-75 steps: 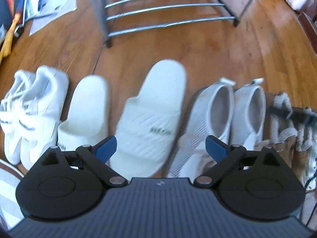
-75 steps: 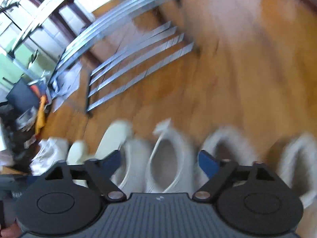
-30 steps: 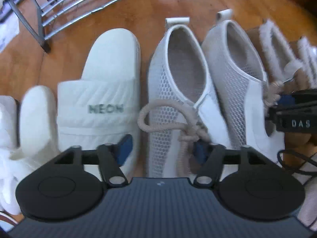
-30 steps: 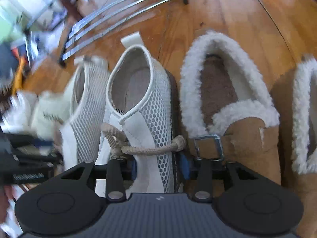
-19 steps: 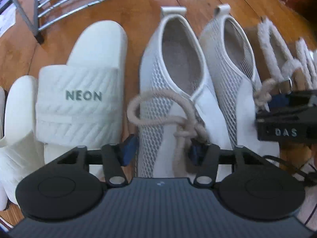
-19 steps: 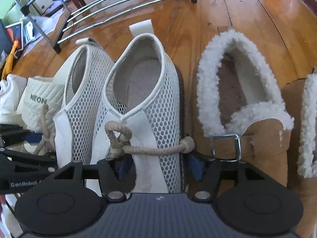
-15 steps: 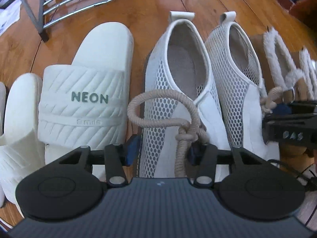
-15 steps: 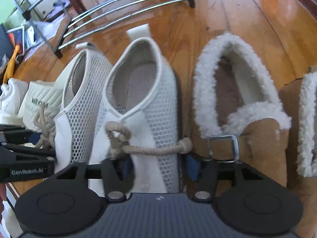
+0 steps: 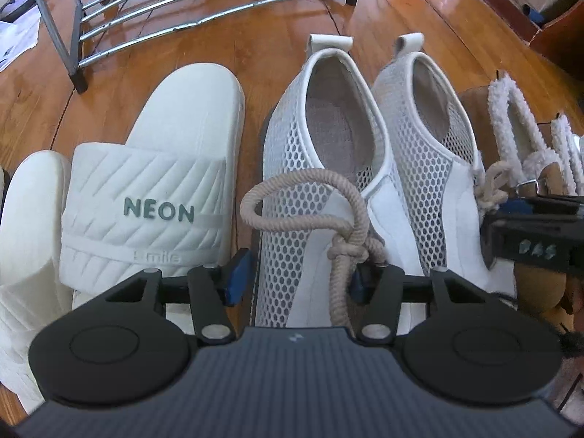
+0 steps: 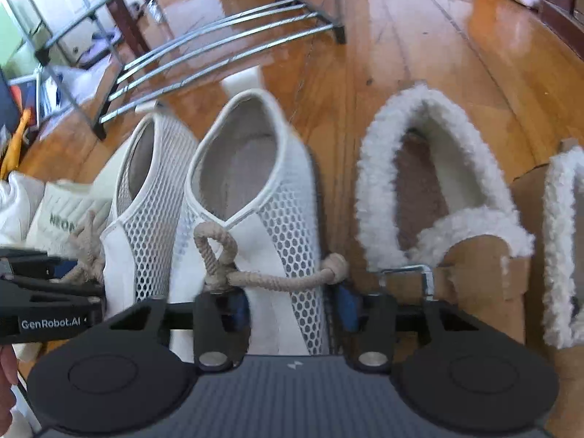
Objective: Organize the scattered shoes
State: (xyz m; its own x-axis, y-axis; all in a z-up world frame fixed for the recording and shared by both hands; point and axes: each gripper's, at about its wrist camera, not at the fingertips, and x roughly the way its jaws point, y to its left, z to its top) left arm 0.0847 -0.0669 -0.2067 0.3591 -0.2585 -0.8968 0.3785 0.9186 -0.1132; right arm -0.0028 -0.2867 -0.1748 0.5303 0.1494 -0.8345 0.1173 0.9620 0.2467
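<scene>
A pair of white mesh shoes with beige rope laces stands side by side on the wooden floor, heels away from me. My left gripper (image 9: 298, 279) straddles the toe end of the left mesh shoe (image 9: 314, 168). Its blue pads (image 9: 237, 273) sit against the shoe's sides under the lace knot, and the jaws are opening slightly. My right gripper (image 10: 292, 308) is clamped across the front of the right mesh shoe (image 10: 277, 211), with its jaws closing. The other gripper's black body shows at the edge of each view.
A white NEON slide (image 9: 153, 182) and its mate (image 9: 25, 219) lie left of the mesh shoes. Two tan fleece-lined slippers (image 10: 438, 200) lie to the right. A chrome shoe rack (image 9: 204, 11) stands on the floor beyond. Papers lie at the far left.
My left gripper came over the left mesh shoe and its jaws narrowed onto the toe end. The right gripper stayed on the right mesh shoe, and its view tilted a little.
</scene>
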